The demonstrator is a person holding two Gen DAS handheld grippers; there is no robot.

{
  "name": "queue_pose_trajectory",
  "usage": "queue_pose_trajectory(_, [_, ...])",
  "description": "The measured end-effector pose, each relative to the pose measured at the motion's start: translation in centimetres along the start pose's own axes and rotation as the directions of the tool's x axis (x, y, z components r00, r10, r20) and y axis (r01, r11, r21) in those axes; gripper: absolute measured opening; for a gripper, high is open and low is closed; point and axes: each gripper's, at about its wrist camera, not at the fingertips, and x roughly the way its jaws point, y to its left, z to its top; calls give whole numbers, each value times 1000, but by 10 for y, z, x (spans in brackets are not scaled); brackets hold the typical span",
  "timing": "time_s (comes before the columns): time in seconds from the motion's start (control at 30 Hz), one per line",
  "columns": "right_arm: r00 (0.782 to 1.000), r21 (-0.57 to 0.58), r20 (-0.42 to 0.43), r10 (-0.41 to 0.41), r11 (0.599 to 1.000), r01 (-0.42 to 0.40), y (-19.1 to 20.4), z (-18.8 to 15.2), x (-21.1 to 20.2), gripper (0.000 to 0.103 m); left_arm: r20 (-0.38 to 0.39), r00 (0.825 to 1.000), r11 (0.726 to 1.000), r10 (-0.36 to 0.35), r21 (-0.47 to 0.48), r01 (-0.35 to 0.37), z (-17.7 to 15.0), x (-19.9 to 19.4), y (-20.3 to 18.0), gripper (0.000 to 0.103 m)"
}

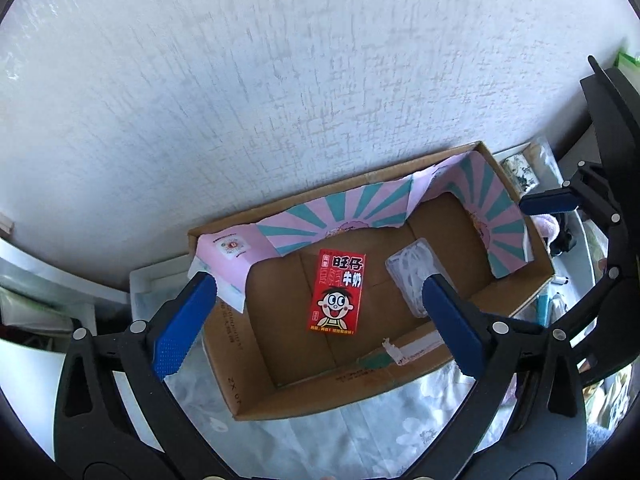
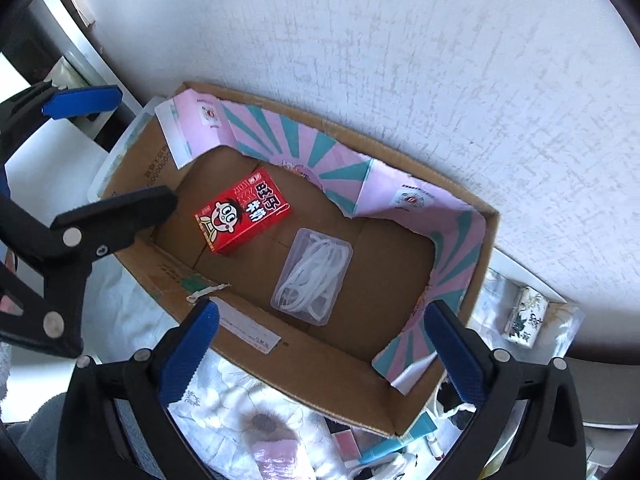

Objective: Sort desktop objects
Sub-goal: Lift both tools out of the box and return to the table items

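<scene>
An open cardboard box (image 1: 312, 396) (image 2: 304, 356), lined with pink and teal paper, stands against the wall. On its floor lie a red milk carton (image 1: 336, 292) (image 2: 244, 212) and a clear plastic case of white loops (image 1: 412, 276) (image 2: 312, 276), a small gap apart. My left gripper (image 1: 317, 282) hangs open above the box over the carton, holding nothing. My right gripper (image 2: 322, 308) hangs open and wide above the case, also holding nothing. The left gripper (image 2: 147, 146) shows at the left of the right wrist view. One of the right gripper's fingers (image 1: 548, 202) shows at the right of the left wrist view.
A white textured wall (image 1: 280, 80) rises right behind the box. Floral cloth (image 2: 248, 412) covers the surface in front. A small patterned packet (image 2: 526, 316) lies right of the box. A teal tube (image 2: 416, 428) and small cosmetics crowd the box's near right corner.
</scene>
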Motion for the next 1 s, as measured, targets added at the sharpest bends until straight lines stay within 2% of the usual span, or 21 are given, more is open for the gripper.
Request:
queue_pose_trajectory(0.3, [998,33,41,-37,999,35,5,-8,-41,103,60,998,1000,-13,6,13,-14,-31,-8,103])
queue_pose_trajectory(0.47, [991,40,73,-114,993,111,15,-15,-61,102,82,996,1000,-23,16,21,-18,-47,-15,103])
queue_pose_trajectory(0.63, [989,49,93,-114,993,110,17,-24,-77,102,89,996,999,-31,20,29,-20,-64,-23,103])
queue_pose_trajectory(0.77, [989,49,92,-120,992,116,18,-31,-85,102,94,991,995,-95,-10,96,-21,-80,-22,103])
queue_pose_trajectory(1.0, [986,57,104,-129,991,123,18,-47,-101,102,130,987,996,-92,16,91,-24,-109,-28,103])
